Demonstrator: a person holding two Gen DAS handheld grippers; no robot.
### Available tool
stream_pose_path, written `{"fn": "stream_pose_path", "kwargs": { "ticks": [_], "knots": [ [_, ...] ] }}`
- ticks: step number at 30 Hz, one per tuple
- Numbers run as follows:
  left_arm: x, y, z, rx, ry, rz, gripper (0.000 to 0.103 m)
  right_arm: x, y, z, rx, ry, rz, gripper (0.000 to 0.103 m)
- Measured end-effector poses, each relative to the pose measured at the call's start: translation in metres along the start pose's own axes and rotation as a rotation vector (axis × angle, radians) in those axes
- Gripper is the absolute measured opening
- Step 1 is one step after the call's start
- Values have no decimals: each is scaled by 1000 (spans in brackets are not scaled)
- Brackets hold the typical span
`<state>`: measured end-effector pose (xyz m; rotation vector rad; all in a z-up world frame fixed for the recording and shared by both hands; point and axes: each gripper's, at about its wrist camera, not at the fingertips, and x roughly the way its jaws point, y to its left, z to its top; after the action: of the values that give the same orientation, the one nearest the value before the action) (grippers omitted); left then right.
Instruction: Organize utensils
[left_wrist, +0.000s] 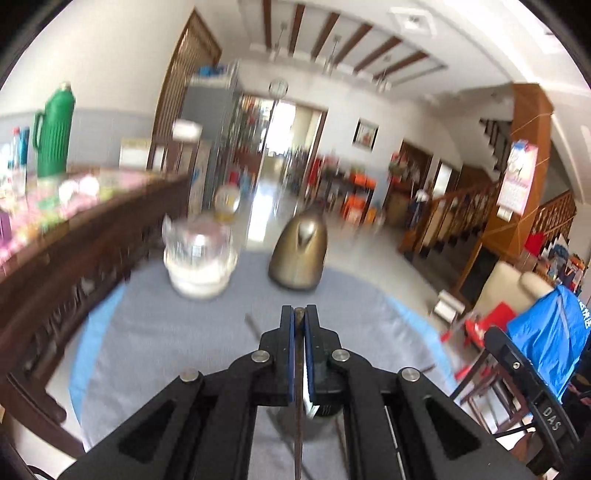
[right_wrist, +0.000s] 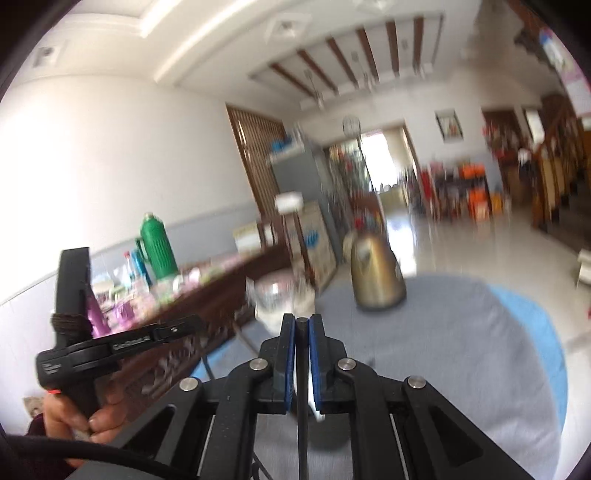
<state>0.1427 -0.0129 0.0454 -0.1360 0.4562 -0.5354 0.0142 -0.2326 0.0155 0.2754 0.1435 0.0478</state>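
My left gripper (left_wrist: 299, 314) is clenched on a thin brown stick (left_wrist: 298, 406), prob a chopstick; it runs up between the blue pads (left_wrist: 291, 354) w/ its tip poking just past them. Right gripper (right_wrist: 302, 323) is clamped the same way on a thin black stick (right_wrist: 303, 413), tip level w/ the pad ends. Both held up over a round table w/ a grey cloth (left_wrist: 177, 343).

Another dark stick (left_wrist: 253, 325) lies on the cloth just left of my left fingers. Under the left gripper there's a dark cup-like holder (left_wrist: 325, 417), mostly hidden, can't tell what's in it.

Far side of table: brass-coloured kettle (left_wrist: 299, 254) and a glass jar on white dish (left_wrist: 199, 254), side by side, apart. Green thermos (left_wrist: 53, 129) on the wooden sideboard at left. Pics blurry. My left hand (right_wrist: 74, 417) shows in the right cam, gripping its handle.
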Motion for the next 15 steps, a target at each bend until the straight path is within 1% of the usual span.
{"fn": "stream_pose_path", "kwargs": {
  "ticks": [2, 5, 8, 9, 11, 13, 15],
  "knots": [
    [-13, -3, 16, 9, -45, -8, 5, -4, 7, 9, -6, -56, -1, 8],
    [-29, -8, 28, 9, -109, -22, 5, -9, 16, 25, -7, -146, -16, 8],
    [-40, -14, 37, 12, -225, -5, 5, -11, 24, 36, -18, -233, -46, 8],
    [-42, -15, 39, 10, -245, -1, 5, -10, 30, 38, -38, -271, -69, 8],
    [-43, -16, 42, 1, -290, 1, 5, -3, 44, 38, -85, -326, -110, 8],
    [-37, -18, 41, 4, -346, 19, 5, 7, 52, 38, -102, -349, -126, 8],
    [-25, -18, 38, -1, -363, 40, 5, 21, 63, 33, -128, -369, -162, 8]
  ]
}}
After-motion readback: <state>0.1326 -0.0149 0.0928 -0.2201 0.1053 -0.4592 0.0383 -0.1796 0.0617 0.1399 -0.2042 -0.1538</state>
